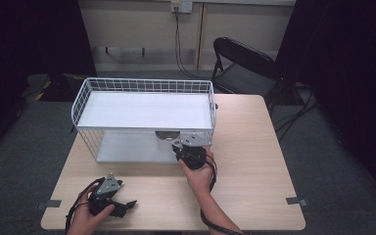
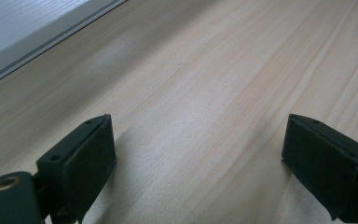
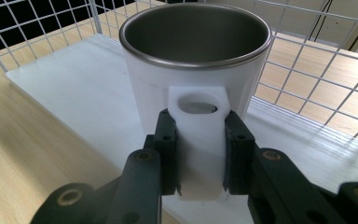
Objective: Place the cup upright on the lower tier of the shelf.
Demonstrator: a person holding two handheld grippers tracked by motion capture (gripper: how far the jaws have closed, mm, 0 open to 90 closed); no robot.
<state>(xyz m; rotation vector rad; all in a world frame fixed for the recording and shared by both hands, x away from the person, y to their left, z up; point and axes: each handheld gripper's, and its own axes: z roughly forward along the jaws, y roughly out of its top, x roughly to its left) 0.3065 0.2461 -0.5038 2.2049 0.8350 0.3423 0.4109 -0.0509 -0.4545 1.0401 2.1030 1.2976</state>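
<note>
Counting one mug [image 3: 193,70], your right claw [image 3: 200,154] clamps its white handle on the lower shelf of one wire rack [image 1: 144,85]. Your left claw [image 1: 127,205] rests wide at seven o'clock on the table [image 1: 254,161].

Overhead forward-down; two close finger-level views

Mug [image 3: 193,60] on lower shelf [image 3: 84,98] inside wire rack [image 1: 142,85]
</note>
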